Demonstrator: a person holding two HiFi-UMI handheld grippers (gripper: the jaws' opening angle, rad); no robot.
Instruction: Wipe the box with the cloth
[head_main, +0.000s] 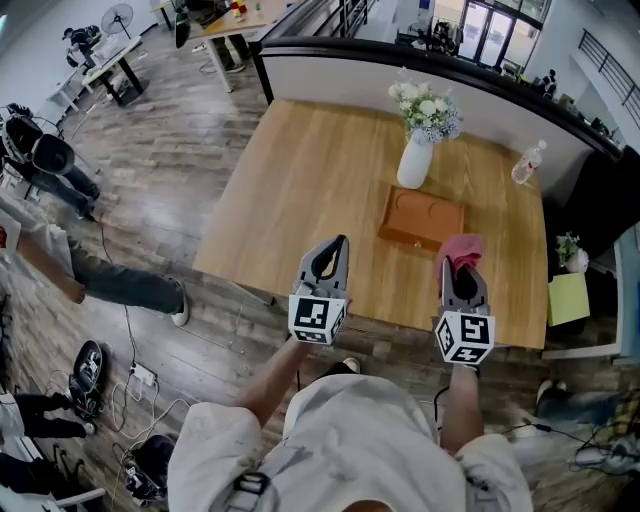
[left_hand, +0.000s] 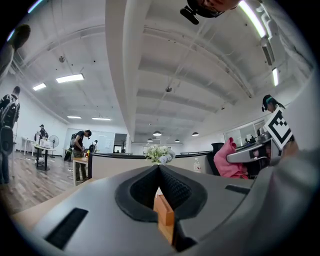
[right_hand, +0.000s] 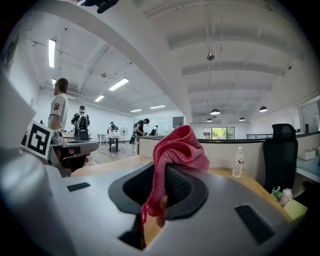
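Head view is taken steeply down onto a light wooden table. At its near edge, left of centre, the left gripper is held above the wood. In the left gripper view its jaws are seen pressed together at the tips with nothing clamped between them, and only a strip of the box shows through the gap lower down.

To the right, a shallow brown wooden box lies flat on the table's right half, nearer the near edge than the far one. A white ceramic vase of pale flowers stands upright just behind it.

Further right, the right gripper is held over the near edge, just beside the box's near right corner. A pinkish-red terry cloth is pinched firmly between its jaws and bunches above the tips.

A clear plastic bottle stands near the far right corner.
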